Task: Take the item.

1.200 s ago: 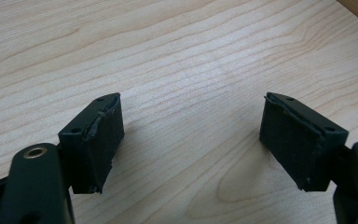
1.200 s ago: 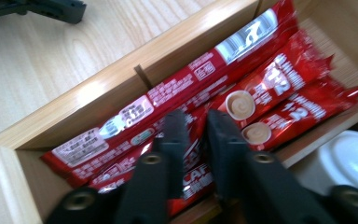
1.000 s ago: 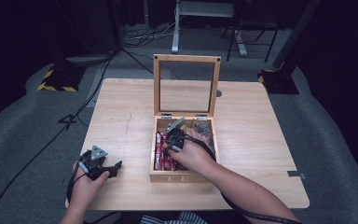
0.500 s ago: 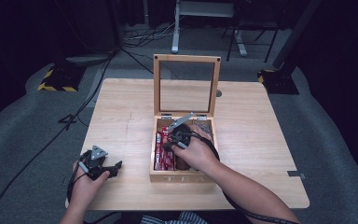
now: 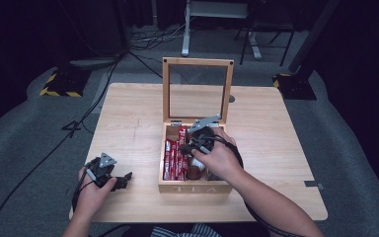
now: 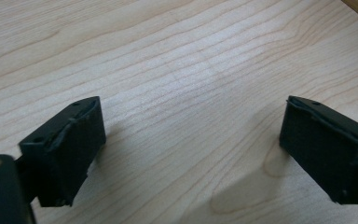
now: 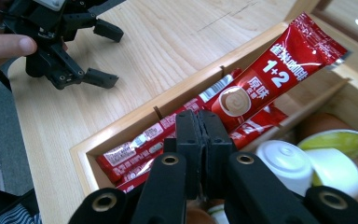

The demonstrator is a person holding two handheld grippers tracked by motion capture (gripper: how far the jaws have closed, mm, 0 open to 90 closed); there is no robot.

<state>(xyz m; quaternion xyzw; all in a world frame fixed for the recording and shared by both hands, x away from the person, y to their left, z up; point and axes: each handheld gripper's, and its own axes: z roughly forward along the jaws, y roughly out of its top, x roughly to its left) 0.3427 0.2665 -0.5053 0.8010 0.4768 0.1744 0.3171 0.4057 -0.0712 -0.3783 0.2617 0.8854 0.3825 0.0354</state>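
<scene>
Table (image 5: 128, 113) of pale wood carries a wooden box (image 5: 185, 186) marked TEA on its front wall, its glass-paned lid (image 5: 197, 89) standing upright at the rear. Left compartment of the box holds red instant-coffee sachets (image 5: 172, 158) lying lengthwise; in the right gripper view, the neighbouring compartment holds small sealed cups (image 7: 284, 158), white and one with a green lid.

Right claw (image 7: 204, 135) is over the box, held in the person's right hand (image 5: 217, 160). Its jaws are pressed together on the lower end of one red sachet (image 7: 279, 70), printed "1+2" with a cup picture. That sachet is tilted up out of the left compartment, its top end raised above the box's dividers and pointing toward the lid, while the other sachets lie flat beneath it.

Left claw (image 5: 123, 178) rests low near the front left corner of the table, well apart from the box, held in the left hand (image 5: 94, 192). In the left gripper view its jaws are spread wide with nothing between them, bare wood grain under them. The right gripper view shows the same claw spread, beside the box's outer wall.
</scene>
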